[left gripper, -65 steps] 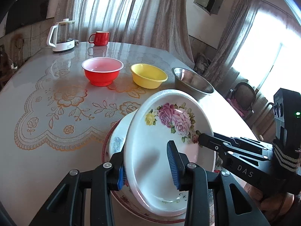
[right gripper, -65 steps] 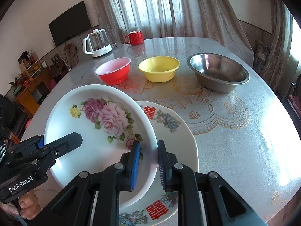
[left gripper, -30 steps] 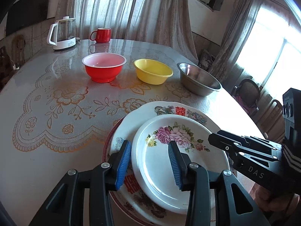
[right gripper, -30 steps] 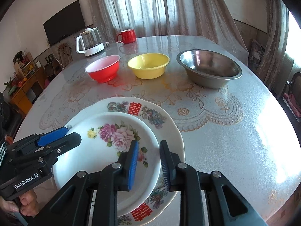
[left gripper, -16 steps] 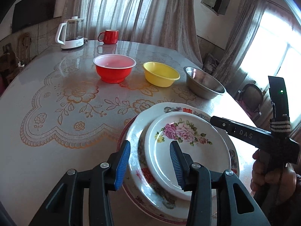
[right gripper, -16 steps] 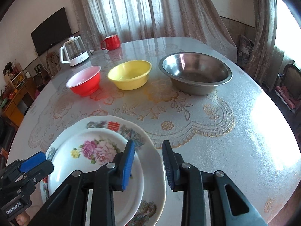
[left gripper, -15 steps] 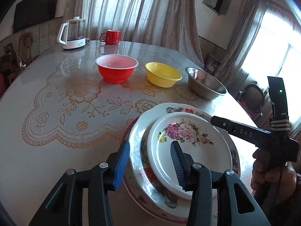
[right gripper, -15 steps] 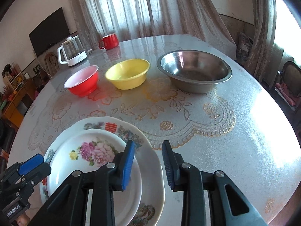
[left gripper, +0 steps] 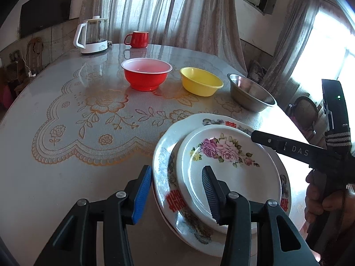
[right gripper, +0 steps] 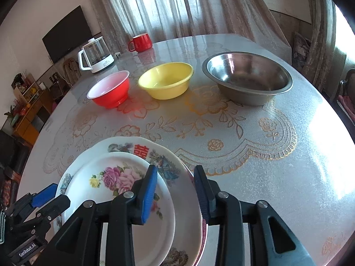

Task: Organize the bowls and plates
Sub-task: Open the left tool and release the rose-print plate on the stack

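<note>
Claws — left claw (left gripper: pixel 175 191) apart, right claw (right gripper: pixel 175 190) apart (neither gripping) | rose plate (left gripper: pixel 230 173) stacked on larger plate (left gripper: pixel 164 155)

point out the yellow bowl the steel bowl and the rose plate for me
yellow bowl (right gripper: pixel 166 82), right wrist view, on its inner wall.
steel bowl (right gripper: pixel 247 73), right wrist view, on its inside bottom.
rose plate (left gripper: pixel 224 148), left wrist view, on the pink rose print.
</note>
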Tool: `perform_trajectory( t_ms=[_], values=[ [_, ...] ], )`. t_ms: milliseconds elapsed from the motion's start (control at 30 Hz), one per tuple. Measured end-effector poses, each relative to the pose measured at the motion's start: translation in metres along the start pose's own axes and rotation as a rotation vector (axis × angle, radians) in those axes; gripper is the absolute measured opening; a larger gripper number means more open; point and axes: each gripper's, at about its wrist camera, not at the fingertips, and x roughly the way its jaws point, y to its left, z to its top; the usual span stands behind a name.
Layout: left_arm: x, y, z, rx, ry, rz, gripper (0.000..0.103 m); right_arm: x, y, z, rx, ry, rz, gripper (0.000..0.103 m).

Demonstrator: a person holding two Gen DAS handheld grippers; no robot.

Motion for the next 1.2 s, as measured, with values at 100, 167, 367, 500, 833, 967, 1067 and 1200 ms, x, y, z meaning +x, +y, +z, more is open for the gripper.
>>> perform_trajectory(
  t_ms=[100,167,367,500,833,967,1067,1200],
  values=[
    [0.0,-0.001,-0.001,0.007,0.001,0.002,0.047,0.0,0.001,-0.001,0.008,-0.003,-0.007,0.036],
    [0.0,-0.001,-0.001,0.014,0.001,0.004,0.047,0.0,0.001,-0.001,0.013,-0.001,-0.015,0.036],
    [-0.001,-0.002,-0.002,0.014,0.003,0.01,0.047,-0.005,0.001,-0.004,0.017,-0.02,-0.066,0.036],
    [-0.002,-0.004,-0.003,0.017,0.005,0.012,0.047,-0.004,-0.01,-0.004,0.056,-0.018,-0.091,0.039],
    [0.002,-0.007,-0.002,0.019,0.015,0.013,0.047,-0.004,-0.03,-0.007,0.151,0.006,-0.005,0.04],
    [0.005,-0.009,-0.002,0.024,0.018,0.032,0.048,-0.003,-0.031,-0.008,0.17,0.008,0.019,0.038],
    [0.005,-0.01,-0.002,0.03,0.021,0.035,0.049,-0.001,-0.03,-0.008,0.176,0.013,0.031,0.037],
    [0.004,-0.01,-0.003,0.036,0.02,0.039,0.049,0.0,-0.027,-0.008,0.157,0.007,0.034,0.037]
  ],
)
